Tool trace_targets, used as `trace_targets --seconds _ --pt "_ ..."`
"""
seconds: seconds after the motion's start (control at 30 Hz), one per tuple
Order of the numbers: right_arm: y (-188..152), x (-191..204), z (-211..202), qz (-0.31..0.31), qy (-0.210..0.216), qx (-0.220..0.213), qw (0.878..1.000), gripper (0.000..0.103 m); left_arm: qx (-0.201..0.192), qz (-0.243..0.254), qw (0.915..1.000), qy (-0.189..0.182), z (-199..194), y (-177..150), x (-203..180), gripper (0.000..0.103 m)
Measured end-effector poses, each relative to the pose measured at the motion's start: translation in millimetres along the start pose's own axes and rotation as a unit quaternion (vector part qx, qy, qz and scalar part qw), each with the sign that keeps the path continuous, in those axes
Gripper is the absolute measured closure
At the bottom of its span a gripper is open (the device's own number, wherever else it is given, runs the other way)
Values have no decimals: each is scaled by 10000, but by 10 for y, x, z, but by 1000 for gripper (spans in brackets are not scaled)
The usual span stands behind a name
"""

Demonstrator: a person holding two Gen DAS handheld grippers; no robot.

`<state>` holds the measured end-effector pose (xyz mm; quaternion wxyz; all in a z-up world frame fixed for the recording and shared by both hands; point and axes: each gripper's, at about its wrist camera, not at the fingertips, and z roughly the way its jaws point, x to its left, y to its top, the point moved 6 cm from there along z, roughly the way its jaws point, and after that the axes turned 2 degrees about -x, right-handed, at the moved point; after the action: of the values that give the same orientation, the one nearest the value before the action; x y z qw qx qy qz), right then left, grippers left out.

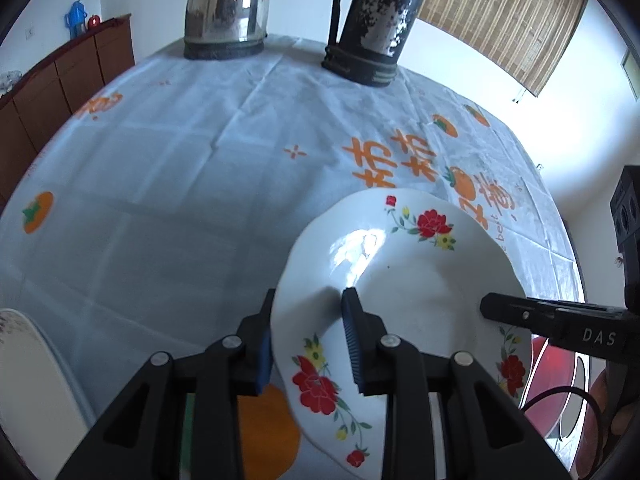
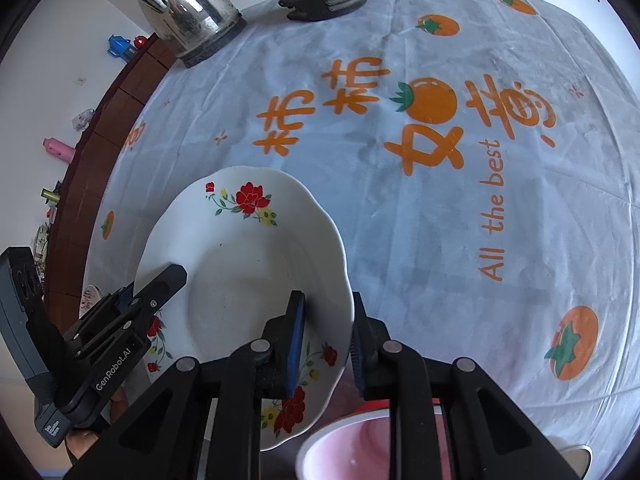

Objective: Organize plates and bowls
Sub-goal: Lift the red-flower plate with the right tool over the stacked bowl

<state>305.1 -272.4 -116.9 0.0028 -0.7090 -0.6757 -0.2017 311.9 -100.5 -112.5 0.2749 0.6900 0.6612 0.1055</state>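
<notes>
Left wrist view: left gripper point(image 1: 310, 334) clamped on the near rim of the floral plate point(image 1: 404, 280), held above the tablecloth point(image 1: 180, 160). Right wrist view: right gripper point(image 2: 326, 340) jaws straddling the plate's opposite rim, pink bowl point(image 2: 344, 448) below

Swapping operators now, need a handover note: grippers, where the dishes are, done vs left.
Left gripper: shut on the white scalloped flower-print plate, at its left rim.
Right gripper: straddling the opposite rim, blue pads either side; contact unclear.
Plate is tilted above the persimmon-print tablecloth, near the table's front edge.
A pink-lined bowl sits below the right gripper.
Done: plate gripped.
Left: set the plate down, sort the bowl.
</notes>
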Motion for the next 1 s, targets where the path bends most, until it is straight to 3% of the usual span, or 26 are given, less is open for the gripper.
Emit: trace_targets --seconds 0.47,1.0 --pt "-216 480 -316 -49 89 -234 9997 81 -370 24 9993 34 -503 37 274 74" --pt "-778 1241 -282 -46 224 -272 9994 81 -514 63 9985 182 -1024 -316 945 74"
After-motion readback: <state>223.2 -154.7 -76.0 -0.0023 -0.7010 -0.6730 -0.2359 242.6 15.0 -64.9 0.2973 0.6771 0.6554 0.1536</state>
